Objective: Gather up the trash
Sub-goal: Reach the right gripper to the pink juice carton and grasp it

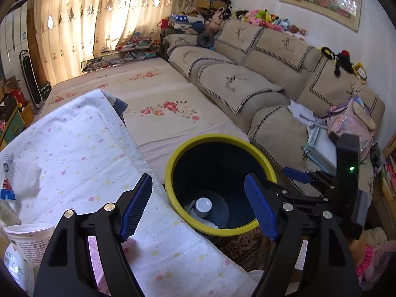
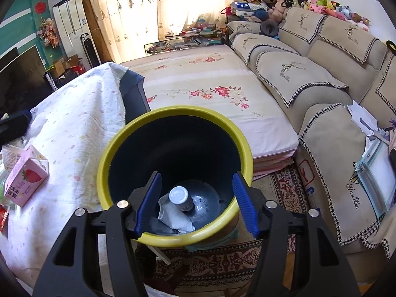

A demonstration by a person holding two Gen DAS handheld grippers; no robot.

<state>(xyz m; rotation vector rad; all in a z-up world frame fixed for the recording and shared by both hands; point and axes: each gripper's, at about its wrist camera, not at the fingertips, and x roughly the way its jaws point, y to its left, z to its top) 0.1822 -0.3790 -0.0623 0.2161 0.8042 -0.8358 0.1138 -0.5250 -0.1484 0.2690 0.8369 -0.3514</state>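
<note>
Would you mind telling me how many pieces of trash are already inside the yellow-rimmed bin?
2 visible. A small bottle with a pale cap stands on the bottom of the bin, and a crumpled white tissue lies against it on the near side. Anything beneath the tissue would be hidden.

sofa cover (image 2: 346,173): "Yan Yun" | pink carton (image 2: 26,175): strawberry picture, Chinese text

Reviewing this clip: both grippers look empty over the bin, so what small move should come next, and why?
Probably swing the left gripper toward the paper cup on the table: its jaws are open and empty, and the bin already holds a bottle and tissue.
</note>
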